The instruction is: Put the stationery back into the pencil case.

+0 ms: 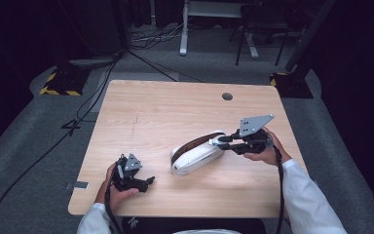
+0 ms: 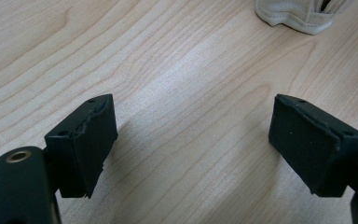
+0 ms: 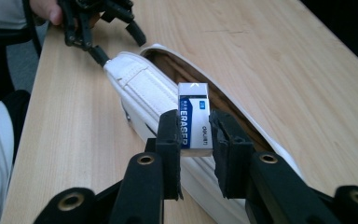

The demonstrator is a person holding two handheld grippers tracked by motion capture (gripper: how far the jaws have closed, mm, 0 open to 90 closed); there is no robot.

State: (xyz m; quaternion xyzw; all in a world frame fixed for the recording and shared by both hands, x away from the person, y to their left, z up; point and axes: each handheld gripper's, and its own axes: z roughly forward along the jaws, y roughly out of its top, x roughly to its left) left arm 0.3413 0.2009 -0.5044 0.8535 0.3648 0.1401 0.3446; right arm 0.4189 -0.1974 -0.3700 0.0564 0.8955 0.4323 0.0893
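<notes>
A white pencil case [image 1: 195,156] with a brown lining lies open on the wooden table [image 1: 175,112]. My right gripper [image 1: 219,141] is at the case's right end, shut on a white and blue eraser [image 3: 193,116] held over the case's open mouth [image 3: 219,105]. The white case [image 3: 144,88] stretches away below the eraser. My left gripper [image 1: 146,181] rests low near the table's front left, jaws open with nothing between them. In the left gripper view its fingers [image 2: 86,140] stand wide over bare wood, with a corner of the case [image 2: 298,16] at the top.
A round cable hole [image 1: 227,96] sits near the table's far edge. Beyond the table are dark floor, cables [image 1: 92,92] and stand bases with yellow-black tape [image 1: 58,87]. The person's white sleeves [image 1: 311,200] enter from the bottom.
</notes>
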